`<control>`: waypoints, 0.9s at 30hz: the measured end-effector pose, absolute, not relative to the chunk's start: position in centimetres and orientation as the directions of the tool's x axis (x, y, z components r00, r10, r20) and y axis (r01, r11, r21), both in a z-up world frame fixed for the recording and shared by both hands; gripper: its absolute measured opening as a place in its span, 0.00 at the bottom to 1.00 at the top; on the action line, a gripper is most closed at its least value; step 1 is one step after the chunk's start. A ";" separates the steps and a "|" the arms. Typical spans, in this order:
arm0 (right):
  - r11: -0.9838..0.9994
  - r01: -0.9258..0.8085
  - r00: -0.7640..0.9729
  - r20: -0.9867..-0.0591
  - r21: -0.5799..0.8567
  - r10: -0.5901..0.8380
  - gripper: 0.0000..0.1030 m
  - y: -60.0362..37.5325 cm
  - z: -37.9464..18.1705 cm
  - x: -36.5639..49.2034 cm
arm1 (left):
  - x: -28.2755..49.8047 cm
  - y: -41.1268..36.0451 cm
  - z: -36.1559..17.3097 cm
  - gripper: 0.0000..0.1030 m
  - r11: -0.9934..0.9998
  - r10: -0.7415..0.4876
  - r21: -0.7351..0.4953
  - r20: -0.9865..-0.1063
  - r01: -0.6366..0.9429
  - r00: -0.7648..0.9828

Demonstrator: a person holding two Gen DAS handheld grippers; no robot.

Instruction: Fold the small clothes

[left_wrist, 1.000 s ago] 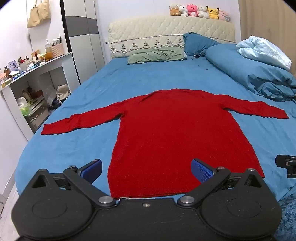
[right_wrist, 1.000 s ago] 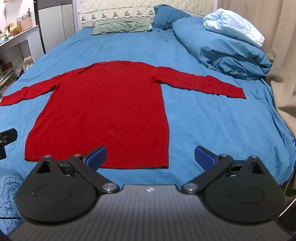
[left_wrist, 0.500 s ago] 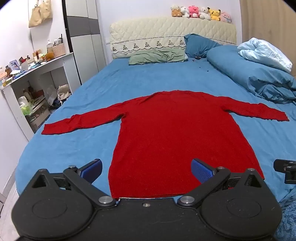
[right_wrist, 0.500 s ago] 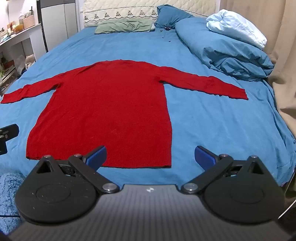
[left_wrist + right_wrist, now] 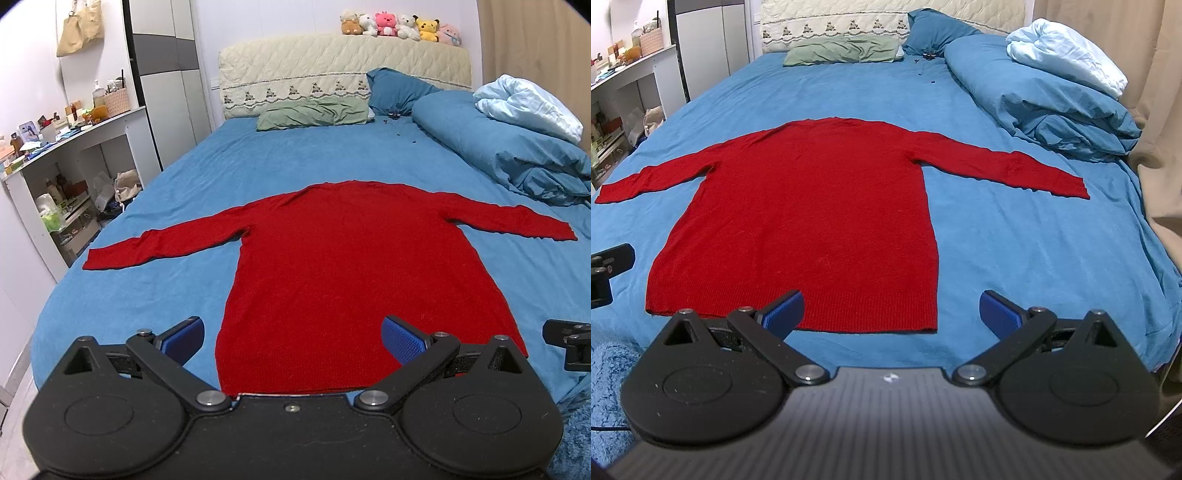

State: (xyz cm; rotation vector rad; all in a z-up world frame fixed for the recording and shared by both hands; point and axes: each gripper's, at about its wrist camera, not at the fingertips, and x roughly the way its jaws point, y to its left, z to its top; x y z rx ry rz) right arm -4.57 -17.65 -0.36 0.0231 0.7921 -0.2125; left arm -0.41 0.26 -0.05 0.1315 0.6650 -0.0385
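A red long-sleeved sweater [image 5: 354,266] lies flat on the blue bed sheet [image 5: 258,162], both sleeves spread out to the sides, hem toward me. It also shows in the right wrist view [image 5: 812,206]. My left gripper [image 5: 293,338] is open and empty, held above the hem near its left corner. My right gripper [image 5: 891,308] is open and empty, above the hem's right corner. The left gripper's edge shows at the left of the right wrist view [image 5: 609,266]; the right gripper's edge shows at the right of the left wrist view [image 5: 569,343].
A bunched blue duvet [image 5: 517,158] with a pale blue blanket [image 5: 524,107] lies along the bed's right side. Green [image 5: 314,114] and blue [image 5: 399,88] pillows lie at the headboard. A white shelf desk [image 5: 66,155] stands left of the bed. A beige curtain [image 5: 1160,110] hangs right.
Both grippers have drifted slightly; the sweater sits a little higher in the left view and shifted right in the right view. The sweater has not moved and the jaws stay open.
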 end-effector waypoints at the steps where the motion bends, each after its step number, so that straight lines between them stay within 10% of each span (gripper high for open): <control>1: 0.978 0.198 0.682 -0.709 -0.058 -0.181 1.00 -17.5 -0.4 -4.6 | -0.4 0.3 -0.1 1.00 0.991 0.006 0.109 -0.618 0.078 0.786; 27: 0.980 0.190 0.683 -0.709 -0.057 -0.173 1.00 -17.4 -0.1 -4.6 | -0.5 0.2 -0.1 1.00 0.992 0.009 0.106 -0.617 0.072 0.787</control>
